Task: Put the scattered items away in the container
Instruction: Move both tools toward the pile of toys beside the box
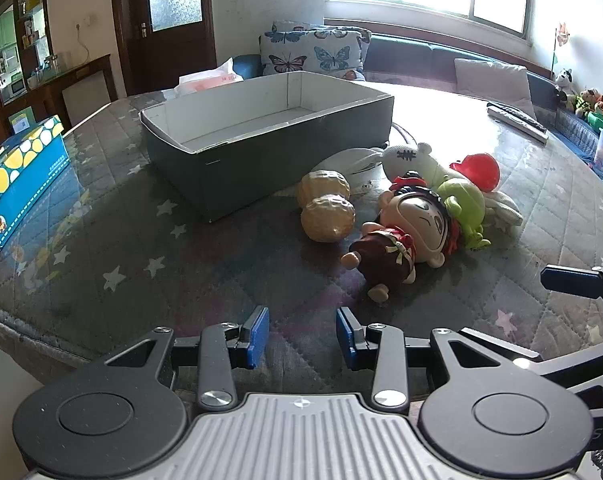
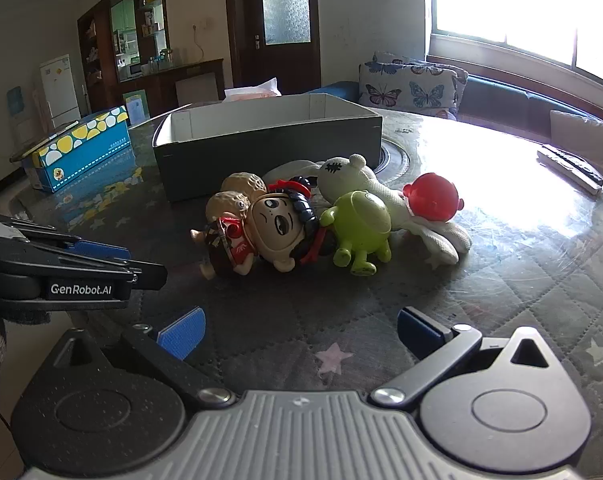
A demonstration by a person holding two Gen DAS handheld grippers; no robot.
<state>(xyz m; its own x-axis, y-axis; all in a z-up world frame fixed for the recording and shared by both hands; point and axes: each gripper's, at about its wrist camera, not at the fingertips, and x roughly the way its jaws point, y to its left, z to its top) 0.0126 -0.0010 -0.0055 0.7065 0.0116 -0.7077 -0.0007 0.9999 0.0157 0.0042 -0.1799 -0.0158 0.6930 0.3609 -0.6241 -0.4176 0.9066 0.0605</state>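
1. The container [image 1: 261,148], a dark open-topped box with a pale lining, is standing on the worktop [image 1: 141,248]; its interior is showing no items, as far as both views reveal.
2. All scattered items are lying in one cluster just beside the container's near right corner: a peanut-shaped toy [image 1: 326,208], a large-headed doll [image 1: 405,228], a green figure [image 2: 361,224], a red ball-like toy [image 2: 433,198] and a white stuffed animal [image 2: 353,178]. The doll is touching the green figure; the stuffed animal is lying behind and partly beneath the others.
3. The task is judged to be at its outset: nothing is yet being held or deposited, and every item is remaining to be moved.
4. The left gripper [image 1: 302,336] is being held released, with a moderate gap between its jaws and nothing between them; it is hovering near the worktop's front edge, short of the doll.
5. The right gripper [image 2: 301,334] is being held widely released and empty, facing the cluster from the near side.
6. The worktop is being covered by a quilted grey cloth with star motifs under a glossy, reflective sheet; strong glare from the window [image 2: 521,0] is washing out its far right portion.
7. A blue tissue box [image 1: 21,184] is standing well apart to the left; a remote control [image 2: 569,170] is lying at the far right. A butterfly cushion [image 2: 409,86], a bench seat and a dark wooden door [image 2: 277,20] are being noted behind.
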